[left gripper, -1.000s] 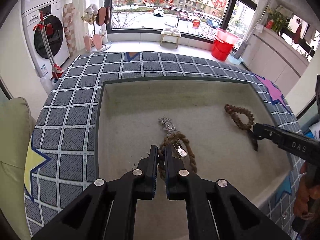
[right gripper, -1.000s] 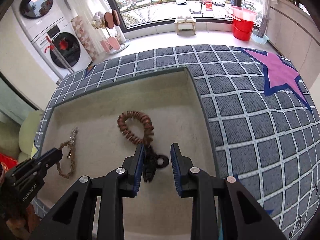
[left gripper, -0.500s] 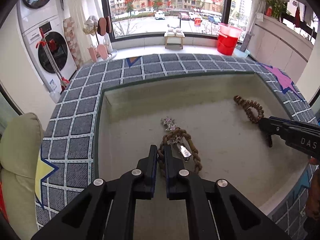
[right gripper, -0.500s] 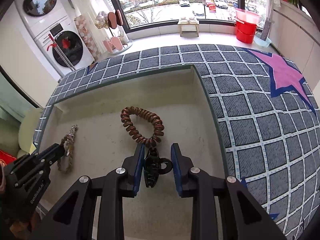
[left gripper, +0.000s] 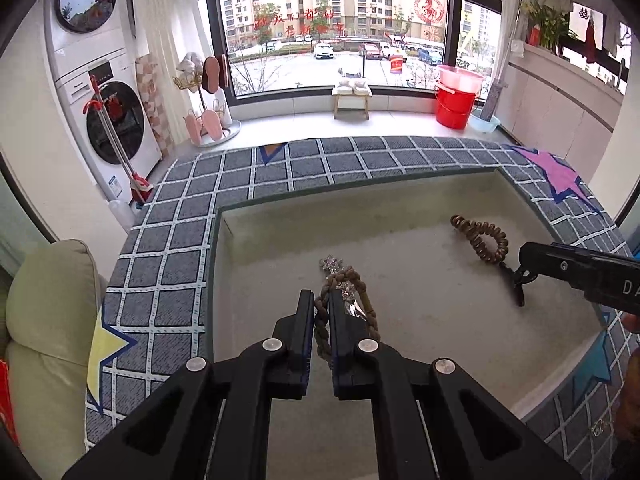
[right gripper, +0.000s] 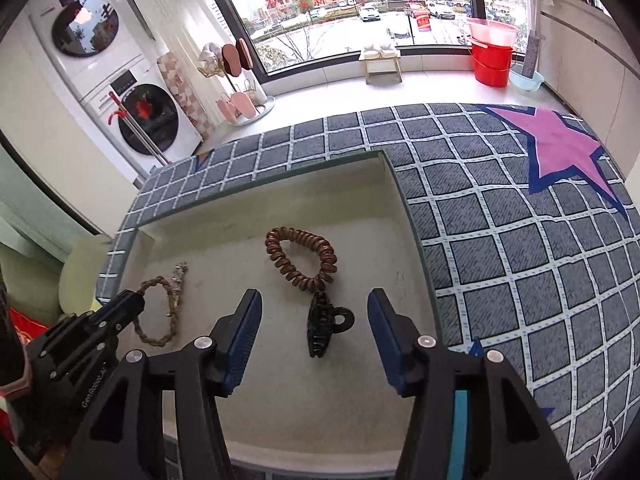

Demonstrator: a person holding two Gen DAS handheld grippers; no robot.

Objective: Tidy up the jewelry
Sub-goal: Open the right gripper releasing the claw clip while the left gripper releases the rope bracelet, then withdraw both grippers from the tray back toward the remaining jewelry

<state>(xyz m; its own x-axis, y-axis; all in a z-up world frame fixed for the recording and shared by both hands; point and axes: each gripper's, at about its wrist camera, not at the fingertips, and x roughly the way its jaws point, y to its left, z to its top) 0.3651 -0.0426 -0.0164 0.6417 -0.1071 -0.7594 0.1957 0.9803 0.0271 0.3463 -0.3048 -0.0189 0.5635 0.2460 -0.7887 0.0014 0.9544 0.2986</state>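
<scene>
We find the left tongs [left gripper: 321, 312] clamped on the rope bracelet [left gripper: 360, 300], low in the tray [left gripper: 224, 264]; a weak pinch could drop it. The right tongs [right gripper: 314, 330] are opening, pads clear of the hair clip [right gripper: 322, 326] lying between them; it could snag the coil tie [right gripper: 298, 258] it touches.

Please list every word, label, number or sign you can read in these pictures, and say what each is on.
"GenRobot.AI": printed on the side of the left tongs.
"DA", cut off at the picture's edge: on the side of the right tongs.
Red characters on the window: too blurred to read.
Panel lettering on the washing machine: too small to read.
</scene>
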